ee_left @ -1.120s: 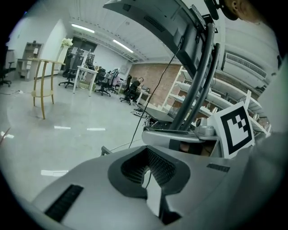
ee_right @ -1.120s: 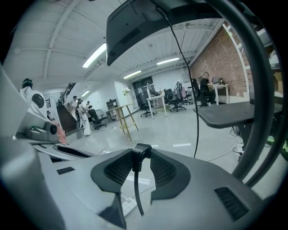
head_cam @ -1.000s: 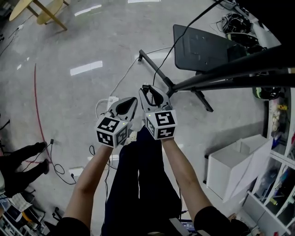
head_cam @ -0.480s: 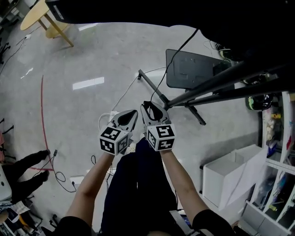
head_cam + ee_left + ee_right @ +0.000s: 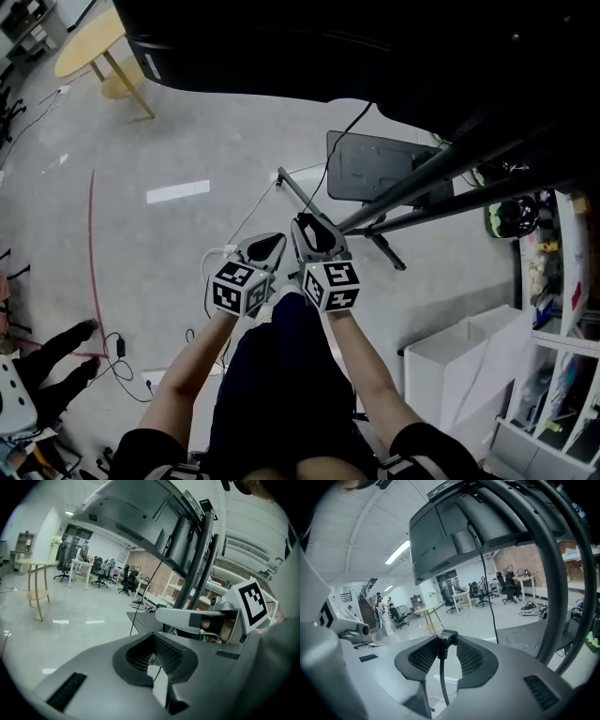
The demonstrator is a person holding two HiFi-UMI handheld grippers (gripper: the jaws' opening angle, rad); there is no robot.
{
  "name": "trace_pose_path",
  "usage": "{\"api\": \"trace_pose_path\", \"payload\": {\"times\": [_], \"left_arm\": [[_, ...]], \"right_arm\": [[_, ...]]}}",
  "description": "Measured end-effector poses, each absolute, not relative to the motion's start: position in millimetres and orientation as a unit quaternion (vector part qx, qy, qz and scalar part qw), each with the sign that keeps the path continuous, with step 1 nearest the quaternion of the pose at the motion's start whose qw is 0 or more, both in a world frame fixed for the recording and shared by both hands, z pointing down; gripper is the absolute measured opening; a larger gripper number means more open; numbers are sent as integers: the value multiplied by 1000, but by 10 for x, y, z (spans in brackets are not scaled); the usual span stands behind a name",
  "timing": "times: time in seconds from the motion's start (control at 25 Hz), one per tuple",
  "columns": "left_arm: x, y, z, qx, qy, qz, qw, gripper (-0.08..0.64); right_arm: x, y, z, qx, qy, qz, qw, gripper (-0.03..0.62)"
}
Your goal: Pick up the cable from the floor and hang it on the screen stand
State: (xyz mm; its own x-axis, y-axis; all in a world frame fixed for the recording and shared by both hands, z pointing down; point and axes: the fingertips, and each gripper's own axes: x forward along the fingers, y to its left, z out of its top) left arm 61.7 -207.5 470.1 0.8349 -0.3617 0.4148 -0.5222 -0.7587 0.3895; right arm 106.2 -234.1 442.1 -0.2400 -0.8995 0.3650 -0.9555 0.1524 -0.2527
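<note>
My two grippers are raised side by side in front of me, just left of the screen stand's slanting black poles (image 5: 422,178). In the right gripper view, my right gripper (image 5: 446,638) is shut on the black plug end of the cable (image 5: 442,677), which hangs down from the jaws. My left gripper (image 5: 154,641) looks shut, and a thin dark strand of cable (image 5: 157,671) crosses its hollow. In the head view the right gripper (image 5: 305,222) and left gripper (image 5: 272,240) hide the cable. The big black screen (image 5: 309,47) is overhead, and the stand's base plate (image 5: 375,167) is on the floor.
Another black cable (image 5: 333,145) drops from the screen to the floor. A white power strip (image 5: 217,255) and a red cable (image 5: 94,234) lie to the left. A white box (image 5: 459,366) and shelves (image 5: 562,309) stand at the right. A yellow round table (image 5: 89,42) is far left.
Both grippers have risen together, still side by side. The floor has dropped away, and the dark screen now fills the top of the head view.
</note>
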Motion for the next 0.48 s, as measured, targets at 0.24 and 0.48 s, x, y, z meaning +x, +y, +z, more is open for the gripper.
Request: {"api": "trace_pose_path", "payload": {"times": [0.24, 0.48], "left_arm": [[669, -2106, 4333, 932, -226, 164, 232, 0], [704, -2179, 4010, 932, -226, 143, 246, 0]], "right_arm": [[1078, -2349, 4004, 615, -758, 211, 50, 143], [1130, -2360, 3565, 618, -761, 193, 38, 143]]}}
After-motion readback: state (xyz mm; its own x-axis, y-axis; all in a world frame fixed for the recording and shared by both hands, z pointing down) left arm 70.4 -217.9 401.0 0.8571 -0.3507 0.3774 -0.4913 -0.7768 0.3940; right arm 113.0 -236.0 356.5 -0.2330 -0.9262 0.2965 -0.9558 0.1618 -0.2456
